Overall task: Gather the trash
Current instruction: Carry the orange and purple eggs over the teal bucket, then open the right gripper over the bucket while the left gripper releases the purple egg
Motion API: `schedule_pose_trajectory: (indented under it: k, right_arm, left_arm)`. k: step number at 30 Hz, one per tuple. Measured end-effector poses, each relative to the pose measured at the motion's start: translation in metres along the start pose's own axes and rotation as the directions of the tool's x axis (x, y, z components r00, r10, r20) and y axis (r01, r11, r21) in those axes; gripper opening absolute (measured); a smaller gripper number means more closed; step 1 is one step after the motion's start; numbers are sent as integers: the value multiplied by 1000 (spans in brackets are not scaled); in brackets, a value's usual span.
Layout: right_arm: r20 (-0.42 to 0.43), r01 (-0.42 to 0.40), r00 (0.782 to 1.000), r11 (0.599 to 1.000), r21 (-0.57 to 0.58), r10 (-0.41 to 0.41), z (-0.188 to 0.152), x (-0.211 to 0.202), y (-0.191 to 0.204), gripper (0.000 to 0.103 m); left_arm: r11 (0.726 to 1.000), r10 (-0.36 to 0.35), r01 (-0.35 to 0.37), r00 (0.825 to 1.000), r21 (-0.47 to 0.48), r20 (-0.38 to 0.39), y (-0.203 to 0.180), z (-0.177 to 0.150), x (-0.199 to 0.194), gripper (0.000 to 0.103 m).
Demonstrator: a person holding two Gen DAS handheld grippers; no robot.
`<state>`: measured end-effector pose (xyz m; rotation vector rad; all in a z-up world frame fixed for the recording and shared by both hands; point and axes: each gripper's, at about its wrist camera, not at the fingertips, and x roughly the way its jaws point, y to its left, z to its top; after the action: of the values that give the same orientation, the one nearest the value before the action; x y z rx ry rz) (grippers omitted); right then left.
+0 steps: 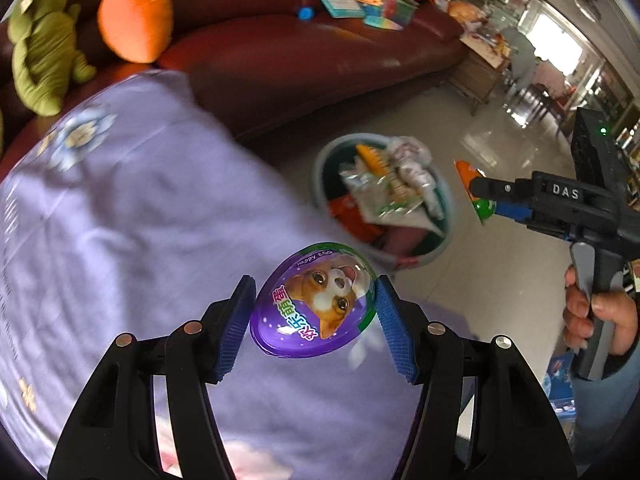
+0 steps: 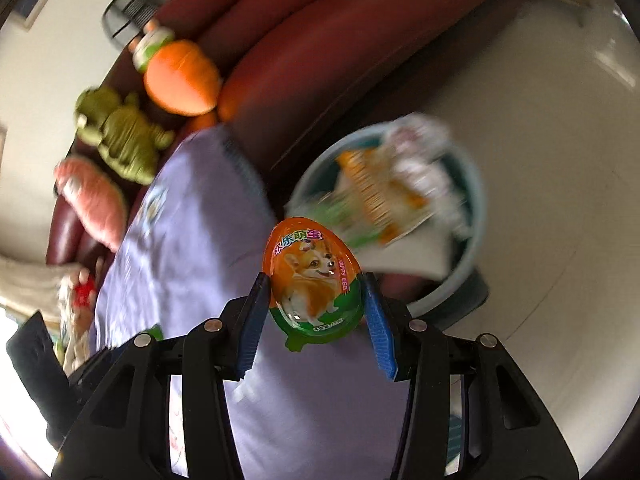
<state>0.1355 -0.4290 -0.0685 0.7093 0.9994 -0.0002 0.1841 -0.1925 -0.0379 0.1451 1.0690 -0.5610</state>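
Beside the round pale-blue trash bin point(image 1: 318, 168), already stuffed with wrappers, the left gripper point(image 1: 316, 314) has its fingers clamped on a purple egg-shaped plastic package point(image 1: 314, 306); the right gripper point(image 2: 316, 300) pinches an orange egg-shaped plastic package point(image 2: 312, 276), both above the lilac-clothed tabletop point(image 1: 140, 208).

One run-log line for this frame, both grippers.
left gripper: shut on purple egg | right gripper: shut on orange egg | bin: on floor, trash inside | eggs not yet binned
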Motion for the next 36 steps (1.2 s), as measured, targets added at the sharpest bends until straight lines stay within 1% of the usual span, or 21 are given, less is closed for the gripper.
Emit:
schedule_pose_trajectory:
  k: [3,7,12,21,23,25,28,30,32,36]
  right_arm:
    - [16,29,999,999,26,-30,22,-2,-23,45]
    - [5,47,999,998,40,-47,44,6,-40,45]
    - [-36,63,997,998,15,-63,62,31,-39,45]
    - [-108,69,992,997,-26,-71,85,78,-32,46]
    - [-126,62,990,998,-23,-65,85,87,-34,58]
    - [-137,65,988,998,-13,-66,83,92,-38,59]
    - [-138,68,988,998,1,-67,81,90,-45,60]
    - [-131,73,989,997,9,-71,82,85,-49,62]
    - [-110,84,991,996,17,-82,81,75,-54,67]
    - [-86,88,993,996,34,-85,79,57,-61,68]
  left_arm:
    - [1000,-20,21,1000,19,-8,-18,19,18,62]
    - [998,-39,40,999,42,-19,-36,39,37,62]
    - [997,-55,57,998,60,-40,-52,60,64,62]
    - [996,-66,70,995,47,-69,-48,77,93,62]
    - [997,-66,69,995,42,-75,-46,78,98,62]
    - [997,-64,67,995,40,-83,-45,79,102,62]
    - [997,-64,68,994,41,-92,-46,80,107,62]
    - [996,-69,73,993,43,-93,-50,80,109,62]
    - [996,-73,78,993,47,-95,-55,82,111,62]
    - [994,-80,86,993,66,-91,-67,84,114,62]
